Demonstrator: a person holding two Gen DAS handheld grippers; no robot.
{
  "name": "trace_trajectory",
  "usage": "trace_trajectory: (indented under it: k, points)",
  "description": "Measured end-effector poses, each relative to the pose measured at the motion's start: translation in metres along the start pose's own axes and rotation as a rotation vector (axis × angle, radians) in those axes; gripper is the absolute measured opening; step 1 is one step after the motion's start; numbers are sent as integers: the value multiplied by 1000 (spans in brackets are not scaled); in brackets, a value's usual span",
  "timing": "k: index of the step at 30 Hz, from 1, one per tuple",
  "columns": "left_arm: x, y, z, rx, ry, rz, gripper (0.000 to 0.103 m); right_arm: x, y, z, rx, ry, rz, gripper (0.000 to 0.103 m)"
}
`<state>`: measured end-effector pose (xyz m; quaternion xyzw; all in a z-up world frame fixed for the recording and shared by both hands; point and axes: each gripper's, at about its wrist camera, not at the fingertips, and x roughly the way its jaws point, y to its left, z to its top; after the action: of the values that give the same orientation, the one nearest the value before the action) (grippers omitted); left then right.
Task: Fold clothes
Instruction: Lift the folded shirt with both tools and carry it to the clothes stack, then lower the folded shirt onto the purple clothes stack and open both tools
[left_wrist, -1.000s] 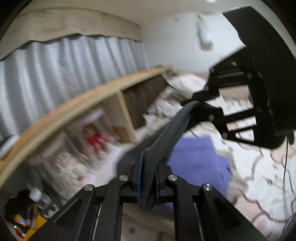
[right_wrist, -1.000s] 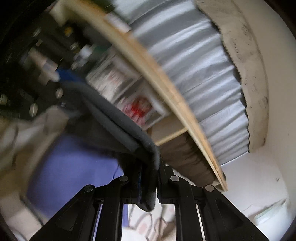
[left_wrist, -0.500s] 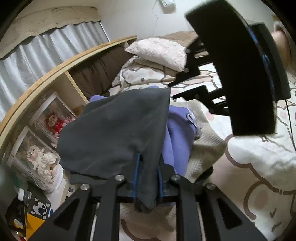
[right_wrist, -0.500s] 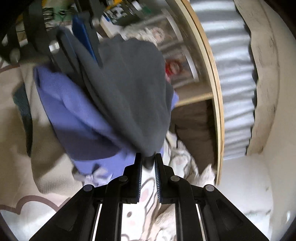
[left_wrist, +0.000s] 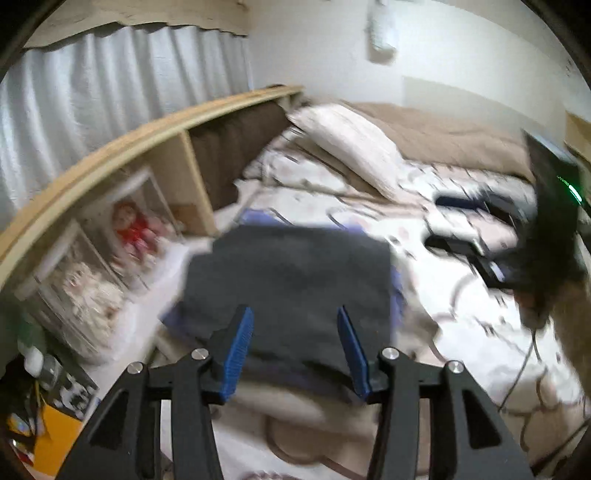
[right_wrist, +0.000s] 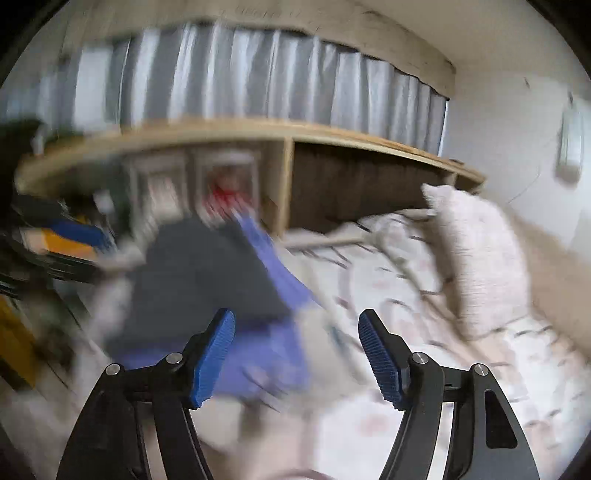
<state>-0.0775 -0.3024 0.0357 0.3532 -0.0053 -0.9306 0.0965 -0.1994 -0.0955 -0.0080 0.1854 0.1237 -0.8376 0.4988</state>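
**Grey garment released onto the pile, both claws opening**

The bed (left_wrist: 480, 332), spread with a pale patterned cover, carried a small stack of clothes near its shelf-side edge. At the bottom lay a beige piece (left_wrist: 295, 410), over it a purple garment (right_wrist: 266, 369), and on top the grey garment (left_wrist: 295, 288), folded into a rough, flat rectangle. A pillow (left_wrist: 351, 144) lay well apart, toward the head of the bed.

The grey garment looked soft, light and limp, a thick matte knit or fleece unlikely to slip against the ribbed blue pads (left_wrist: 240, 354). It would sag from any single grip and hold no shape of its own, so the best hold appeared to be a corner or folded edge on each side, pinching all layers together.

The left claw (left_wrist: 295, 350) hovered at the near edge of the grey garment, its jaws opening, the cloth lying beyond and below them rather than pinched. The right claw (right_wrist: 299, 358) stood wider, jaws also opening, over the purple edge, gripping nothing. Both views were blurred.
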Motion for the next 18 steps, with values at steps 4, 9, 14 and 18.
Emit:
trace_trajectory:
  k: [4,9,14,18]
  points:
    - [28,37,39,-103,53,-64,48,31,31,21,23,-19,67,70]
    - [86,66,59,-297,228,-220,48,85,55,9,50,114,161,70]
    - [139,82,64,-429,362,-240,48,103,77,-34,-43,199,99,70]
    - [167,82,69,-427,350,-196,48,96,75,-40,2,179,99,70]
